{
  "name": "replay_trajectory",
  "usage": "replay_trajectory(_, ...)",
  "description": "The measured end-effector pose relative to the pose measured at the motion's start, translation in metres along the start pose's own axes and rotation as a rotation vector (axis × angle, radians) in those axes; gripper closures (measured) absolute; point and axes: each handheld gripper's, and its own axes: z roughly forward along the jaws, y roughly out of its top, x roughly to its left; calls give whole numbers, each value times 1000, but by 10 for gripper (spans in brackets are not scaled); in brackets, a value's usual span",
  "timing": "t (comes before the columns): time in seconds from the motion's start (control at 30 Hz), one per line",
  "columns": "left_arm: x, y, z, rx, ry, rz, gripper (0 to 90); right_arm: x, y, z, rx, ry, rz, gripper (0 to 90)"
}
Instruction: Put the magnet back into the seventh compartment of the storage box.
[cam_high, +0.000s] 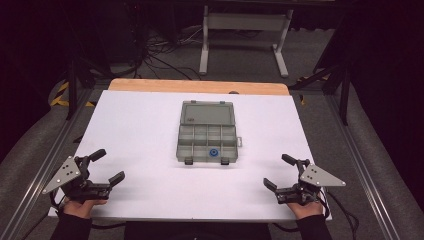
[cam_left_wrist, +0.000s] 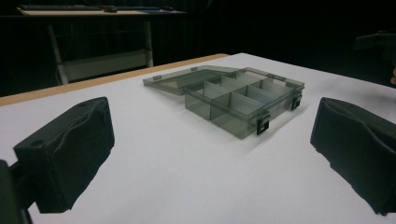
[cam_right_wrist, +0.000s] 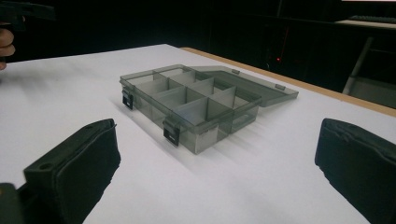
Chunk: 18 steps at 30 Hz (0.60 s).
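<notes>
Near the table's front edge, the left gripper (cam_high: 103, 166) and right gripper (cam_high: 278, 171) rest wide open, holding nothing. Between them, farther back, sits the open compartment box (cam_high: 207, 143) holding a blue ring (cam_high: 213, 152); a clumsy reach could likely shove the light box.

My table (cam_high: 140, 140) has a white top, with a strip of bare wood along its far edge. A smoky grey compartment box (cam_high: 207, 141) sits on it near the middle, its lid (cam_high: 207, 113) folded flat onto the surface behind it.
</notes>
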Motion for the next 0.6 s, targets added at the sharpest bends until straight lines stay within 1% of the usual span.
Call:
replay_trajectory(0.07,0,0,0,-4,-3,-3,1,-1,-3,1,22,-16,6,4)
replay_trajectory(0.13,0,0,0,2,-9,2,1,-3,-5,3,27,-22,21,4)
replay_trajectory(0.2,0,0,0,-1,-11,-1,1,-3,-7,5,37,-27,23,4)
replay_trajectory(0.37,1,0,0,-9,-11,-4,1,-2,-9,9,24,-19,45,4)
replay_trajectory(0.47,1,1,0,-11,-11,-5,1,0,-9,11,30,-10,39,4)
replay_trajectory(0.6,1,1,-1,-13,-10,-7,1,2,-8,11,31,-10,32,4)
